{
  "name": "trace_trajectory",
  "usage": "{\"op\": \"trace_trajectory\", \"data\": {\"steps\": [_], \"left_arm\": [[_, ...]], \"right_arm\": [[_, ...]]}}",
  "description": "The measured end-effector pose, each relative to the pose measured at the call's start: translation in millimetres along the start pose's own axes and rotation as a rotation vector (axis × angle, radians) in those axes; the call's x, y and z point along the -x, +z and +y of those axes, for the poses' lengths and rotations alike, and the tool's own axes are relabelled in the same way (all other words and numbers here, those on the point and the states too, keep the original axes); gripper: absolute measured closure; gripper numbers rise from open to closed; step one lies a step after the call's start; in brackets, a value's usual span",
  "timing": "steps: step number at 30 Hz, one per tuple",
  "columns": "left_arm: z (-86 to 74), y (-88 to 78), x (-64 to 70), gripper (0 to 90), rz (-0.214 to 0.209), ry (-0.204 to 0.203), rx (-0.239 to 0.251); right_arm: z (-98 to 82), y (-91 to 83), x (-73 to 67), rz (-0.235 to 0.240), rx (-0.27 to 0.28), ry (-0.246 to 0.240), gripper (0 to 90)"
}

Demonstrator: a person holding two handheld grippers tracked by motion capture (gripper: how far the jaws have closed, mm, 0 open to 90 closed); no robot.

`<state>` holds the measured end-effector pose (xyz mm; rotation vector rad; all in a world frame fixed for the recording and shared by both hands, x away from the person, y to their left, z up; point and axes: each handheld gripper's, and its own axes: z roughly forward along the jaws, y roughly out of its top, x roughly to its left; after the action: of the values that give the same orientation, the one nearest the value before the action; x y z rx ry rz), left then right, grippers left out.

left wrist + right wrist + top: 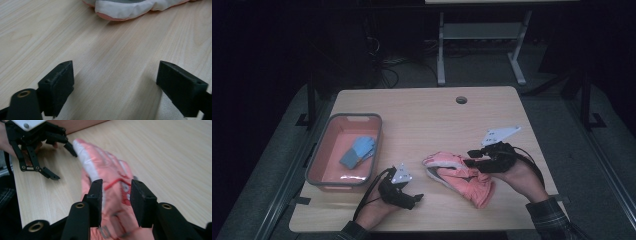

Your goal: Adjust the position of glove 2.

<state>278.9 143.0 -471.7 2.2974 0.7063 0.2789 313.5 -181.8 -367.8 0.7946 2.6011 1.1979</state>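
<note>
Right gripper (116, 202): jaws being held partly apart over the pink glove (459, 176), pads not pressing it
Left gripper (115, 87): jaws being held wide apart, nothing between
Pink glove: being left lying near the table's (422, 115) front edge, right of centre

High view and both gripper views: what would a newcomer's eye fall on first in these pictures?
The pink glove on the pale wooden table draws the eye first, lying near the front edge with the right gripper over it, its jaws parted with glove fabric showing between them. To the left stands a pink bin holding a blue glove. The left gripper rests open on bare wood just short of the pink glove.
</note>
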Motion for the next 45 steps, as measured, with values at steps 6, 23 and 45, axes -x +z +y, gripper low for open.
{"op": "trace_trajectory", "data": {"steps": [6, 23, 45], "left_arm": [[6.1, -12.3, 3.1, 53.3, -0.025, -0.034, 0.032], [51.6, 19.3, 37.2, 88.9, -0.144, 0.029, 0.027], [68.8, 40.9, 7.1, 87.4, -0.057, -0.018, 0.034]], "right_arm": [[-18.2, -22.3, 17.7, -0.051, 0.031, 0.052, 82.3], [-100.1, -22.2, 34.9, -0.065, -0.094, 0.170, 89.9], [-98.1, 9.5, 10.9, 0.066, -0.173, 0.089, 89.7]]}}
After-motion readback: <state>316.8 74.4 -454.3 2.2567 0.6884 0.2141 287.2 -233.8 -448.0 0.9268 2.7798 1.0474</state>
